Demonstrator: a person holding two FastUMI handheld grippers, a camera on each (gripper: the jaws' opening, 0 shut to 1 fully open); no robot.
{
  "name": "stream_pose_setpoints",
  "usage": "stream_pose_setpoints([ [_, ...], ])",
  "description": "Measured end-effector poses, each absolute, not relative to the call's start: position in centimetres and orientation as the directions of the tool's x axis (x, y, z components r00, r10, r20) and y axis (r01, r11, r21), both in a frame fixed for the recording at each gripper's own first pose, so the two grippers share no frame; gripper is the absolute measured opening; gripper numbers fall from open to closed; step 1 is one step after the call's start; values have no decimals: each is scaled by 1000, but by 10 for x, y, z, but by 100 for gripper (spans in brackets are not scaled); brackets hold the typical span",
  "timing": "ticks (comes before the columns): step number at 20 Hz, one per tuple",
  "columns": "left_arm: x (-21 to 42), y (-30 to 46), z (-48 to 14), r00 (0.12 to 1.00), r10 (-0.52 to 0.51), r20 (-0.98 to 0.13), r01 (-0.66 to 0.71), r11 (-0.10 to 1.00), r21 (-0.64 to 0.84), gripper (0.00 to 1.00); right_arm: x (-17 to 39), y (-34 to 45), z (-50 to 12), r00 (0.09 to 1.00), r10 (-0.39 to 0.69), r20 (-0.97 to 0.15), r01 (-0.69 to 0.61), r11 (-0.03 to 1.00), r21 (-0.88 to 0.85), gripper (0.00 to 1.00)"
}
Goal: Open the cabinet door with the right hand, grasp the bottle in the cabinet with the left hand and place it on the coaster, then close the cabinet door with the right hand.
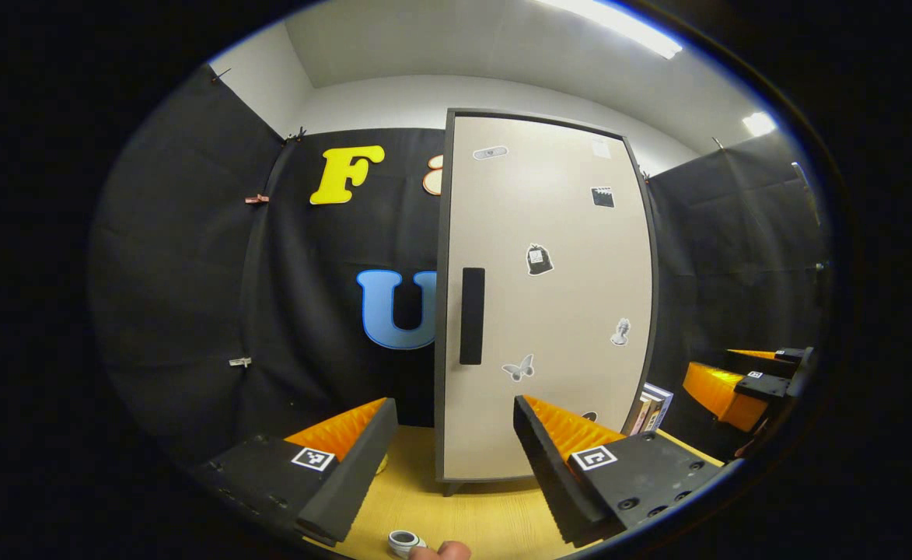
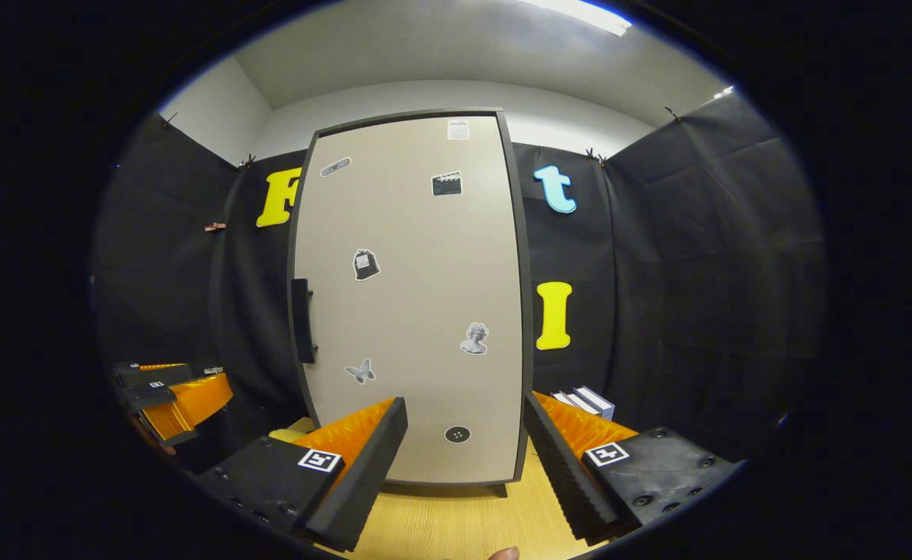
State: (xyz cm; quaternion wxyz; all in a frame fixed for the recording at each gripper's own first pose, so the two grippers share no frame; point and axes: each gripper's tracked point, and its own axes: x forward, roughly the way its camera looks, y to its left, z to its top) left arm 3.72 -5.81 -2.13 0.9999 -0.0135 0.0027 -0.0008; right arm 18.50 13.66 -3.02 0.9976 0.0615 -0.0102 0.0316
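Both jaws of my left gripper [image 1: 449,467] stand spread over the wooden table [image 1: 471,517] in the left gripper view, facing the shut cabinet door [image 1: 557,311] and its dark handle [image 1: 472,316], with the right gripper [image 1: 743,389] off to the side. In the right gripper view, my right gripper [image 2: 463,474] has its jaws spread and holding nothing, near the door's lower edge; books [image 2: 584,400] lie beside the cabinet.

Cabinet door [image 2: 413,295] closed
Tall beige door with stickers, upright on the wooden table; its dark handle [image 1: 472,316] sits at the left edge.
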Motion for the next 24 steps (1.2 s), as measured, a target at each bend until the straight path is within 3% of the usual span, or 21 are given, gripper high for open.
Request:
stream_pose_setpoints([
  [13, 40, -83, -24, 999, 46, -1, -46, 999, -8, 95, 198, 129, -24, 986, 161, 46, -165, 978, 129, 98],
  [24, 47, -123, -30, 1000, 27, 12, -27, 999, 41, 95, 208, 110, -38, 981, 189, 41, -194, 966, 173, 98],
])
